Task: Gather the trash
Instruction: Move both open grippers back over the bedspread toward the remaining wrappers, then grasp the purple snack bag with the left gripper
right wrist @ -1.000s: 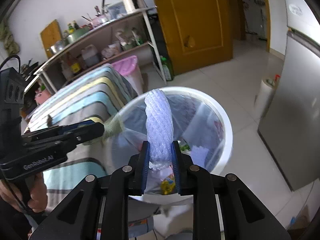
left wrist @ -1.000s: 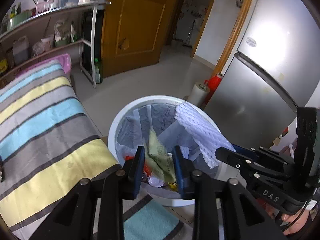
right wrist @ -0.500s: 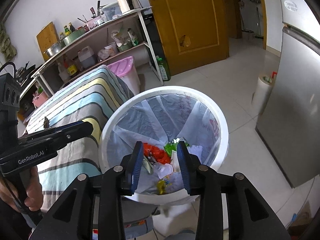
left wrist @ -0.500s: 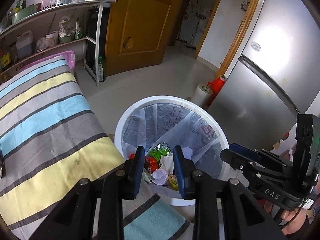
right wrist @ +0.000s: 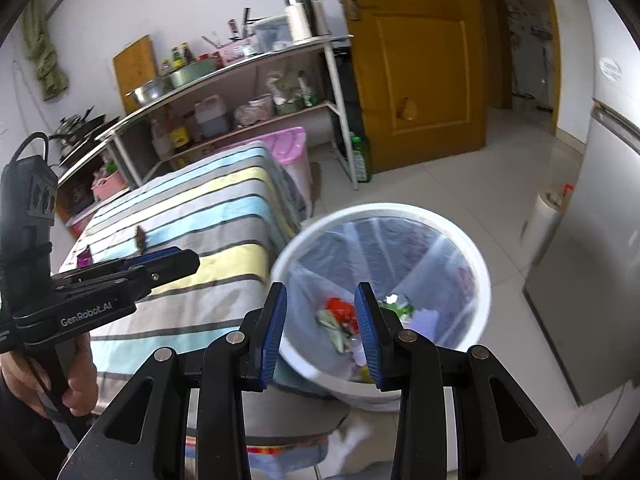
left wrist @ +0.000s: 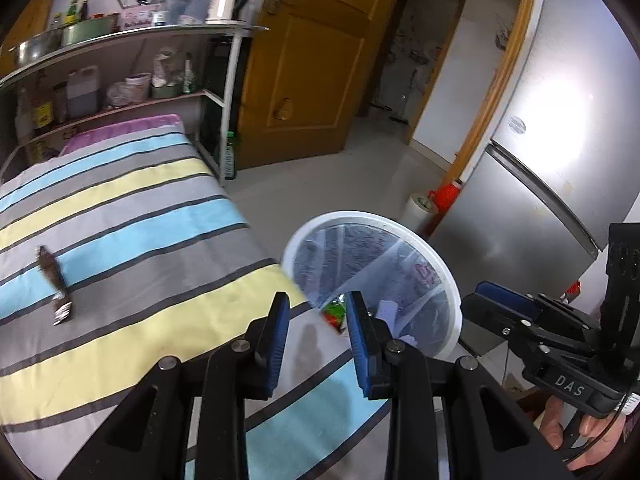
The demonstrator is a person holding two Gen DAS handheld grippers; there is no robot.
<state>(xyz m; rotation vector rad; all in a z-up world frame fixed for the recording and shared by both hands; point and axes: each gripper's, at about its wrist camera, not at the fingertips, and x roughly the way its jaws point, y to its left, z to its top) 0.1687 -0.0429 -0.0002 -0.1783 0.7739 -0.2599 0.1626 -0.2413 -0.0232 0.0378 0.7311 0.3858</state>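
A white trash bin [left wrist: 450, 280] lined with a clear bag stands on the floor beside the striped table [left wrist: 132, 236]; it also shows in the right wrist view [right wrist: 482, 280], with wrappers and foam inside. A brown wrapper [left wrist: 52, 276] lies on the cloth at the left, small in the right wrist view [right wrist: 140, 238]. A small purple piece [right wrist: 85, 258] lies near it. My left gripper [left wrist: 318, 336] is open and empty over the table's near corner. My right gripper [right wrist: 320, 328] is open and empty above the bin's near rim.
A metal shelf rack [left wrist: 120, 68] with bottles and pots stands behind the table. A yellow door [left wrist: 308, 60] is at the back, a silver fridge [left wrist: 540, 160] at the right. A pink bin [right wrist: 292, 152], a green bottle [right wrist: 360, 158] and a paper roll [right wrist: 546, 216] stand on the floor.
Both grippers let go: the green wrapper and the white foam net dropped into the bin. Both grippers then opened wider and swung left, toward the table.
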